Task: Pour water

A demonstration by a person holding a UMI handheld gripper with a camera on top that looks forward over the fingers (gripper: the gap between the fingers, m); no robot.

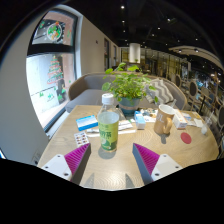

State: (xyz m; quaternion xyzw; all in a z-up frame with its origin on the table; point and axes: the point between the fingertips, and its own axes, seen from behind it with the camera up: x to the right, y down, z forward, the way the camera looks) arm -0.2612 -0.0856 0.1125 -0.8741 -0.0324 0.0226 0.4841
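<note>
Your tongs (108, 160) stand wide, nothing gripped; the bottle (108, 125) stands upright on the counter (60, 140) at frame centre, just ahead between the pads, lined up for your grasp

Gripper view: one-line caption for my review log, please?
Open gripper approaches a green-labelled water bottle just ahead of its jaws on a table, potted plant beyond.
</note>
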